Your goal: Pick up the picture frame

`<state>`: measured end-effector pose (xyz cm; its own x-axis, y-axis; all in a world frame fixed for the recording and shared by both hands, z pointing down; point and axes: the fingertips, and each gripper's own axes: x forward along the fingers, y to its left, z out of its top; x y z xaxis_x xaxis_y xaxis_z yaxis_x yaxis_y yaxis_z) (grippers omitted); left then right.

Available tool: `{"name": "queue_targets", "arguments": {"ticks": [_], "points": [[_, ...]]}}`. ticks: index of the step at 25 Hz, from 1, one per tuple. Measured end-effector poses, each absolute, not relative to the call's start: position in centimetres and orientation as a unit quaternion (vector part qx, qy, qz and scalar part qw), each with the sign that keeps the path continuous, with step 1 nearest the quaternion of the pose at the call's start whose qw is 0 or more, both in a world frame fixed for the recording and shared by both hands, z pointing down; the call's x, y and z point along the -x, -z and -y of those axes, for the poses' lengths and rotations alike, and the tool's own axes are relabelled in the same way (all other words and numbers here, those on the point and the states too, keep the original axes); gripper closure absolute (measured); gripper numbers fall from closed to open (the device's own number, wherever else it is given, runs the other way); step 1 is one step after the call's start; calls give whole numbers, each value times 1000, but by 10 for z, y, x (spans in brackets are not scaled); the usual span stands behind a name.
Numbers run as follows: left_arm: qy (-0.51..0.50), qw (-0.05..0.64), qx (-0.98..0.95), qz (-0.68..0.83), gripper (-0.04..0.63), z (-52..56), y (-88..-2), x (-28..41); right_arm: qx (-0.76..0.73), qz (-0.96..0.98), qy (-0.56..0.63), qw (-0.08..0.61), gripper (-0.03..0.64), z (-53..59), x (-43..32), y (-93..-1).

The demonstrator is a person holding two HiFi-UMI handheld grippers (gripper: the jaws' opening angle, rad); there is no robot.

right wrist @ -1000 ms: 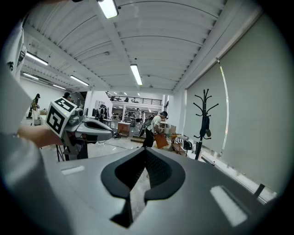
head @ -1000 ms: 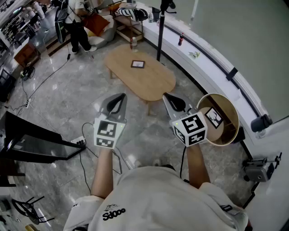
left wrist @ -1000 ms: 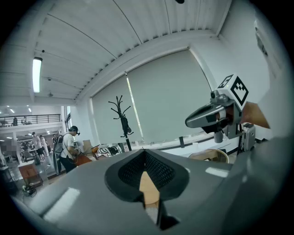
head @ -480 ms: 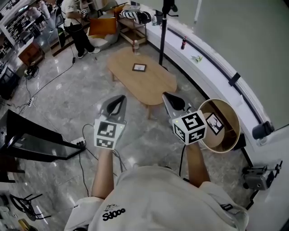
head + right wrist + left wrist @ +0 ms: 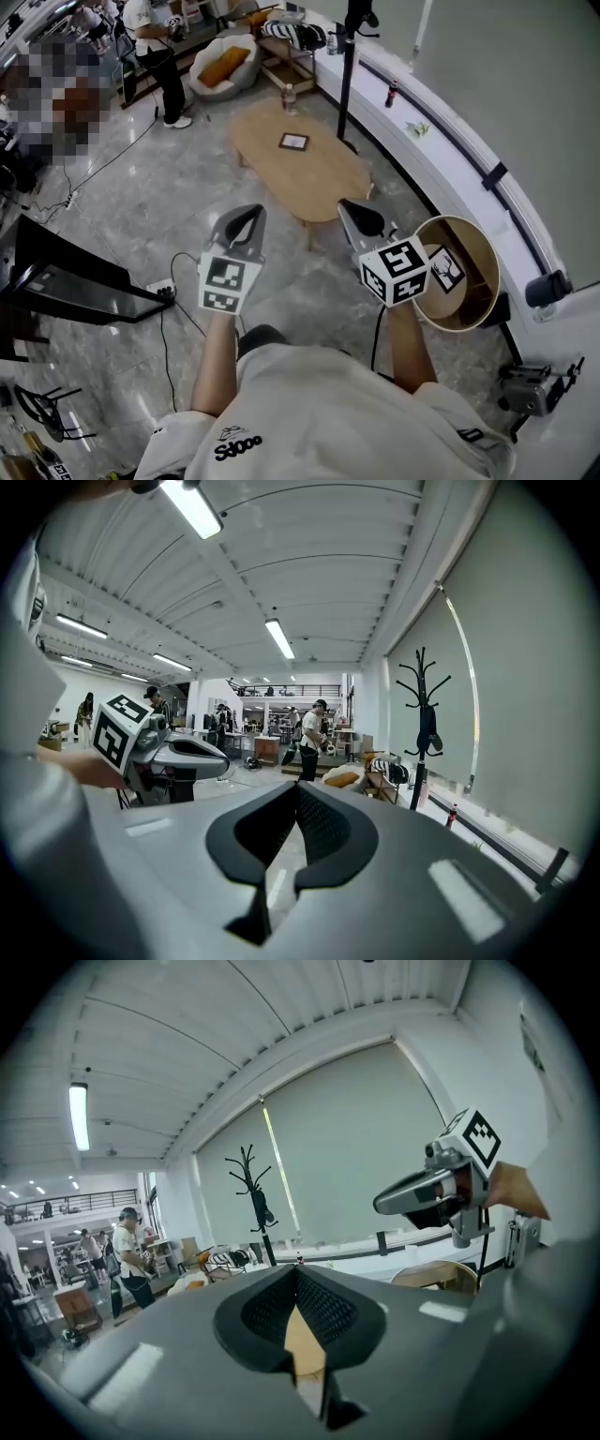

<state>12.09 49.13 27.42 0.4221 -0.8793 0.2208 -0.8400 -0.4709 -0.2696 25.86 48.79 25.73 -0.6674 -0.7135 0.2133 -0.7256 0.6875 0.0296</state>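
Observation:
The picture frame (image 5: pixel 293 142), small, dark-edged and flat, lies on the oval wooden coffee table (image 5: pixel 319 183) ahead of me in the head view. My left gripper (image 5: pixel 247 215) is held over the marble floor, short of the table's near end, with its jaws shut and nothing in them. My right gripper (image 5: pixel 352 208) hovers beside the table's near right edge, also shut and empty. In the left gripper view the closed jaws (image 5: pixel 297 1271) point at the window wall, with the right gripper (image 5: pixel 441 1194) at the right. The right gripper view has its closed jaws (image 5: pixel 298 787) aimed across the room.
A coat stand (image 5: pixel 345 66) rises behind the table, and a bottle (image 5: pixel 289 94) stands at the table's far end. A round wooden side cabinet (image 5: pixel 473 246) holding another framed picture (image 5: pixel 446 269) sits at my right. A dark desk (image 5: pixel 66 281), a power strip (image 5: pixel 161 288) and cables lie left.
Both grippers have moved forward a little toward the coffee table, which now sits lower and nearer in the head view. Both stay shut and empty.

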Motion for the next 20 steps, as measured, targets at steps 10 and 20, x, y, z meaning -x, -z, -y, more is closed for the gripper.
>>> {"name": "queue_targets", "arguments": {"ticks": [10, 20], "points": [[167, 40, 848, -502, 584, -468, -285, -133, -390, 913, -42, 111, 614, -463, -264, -267], [151, 33, 856, -494, 584, -386, -299, -103, -406, 905, -41, 123, 614, -388, -236, -278]]}}
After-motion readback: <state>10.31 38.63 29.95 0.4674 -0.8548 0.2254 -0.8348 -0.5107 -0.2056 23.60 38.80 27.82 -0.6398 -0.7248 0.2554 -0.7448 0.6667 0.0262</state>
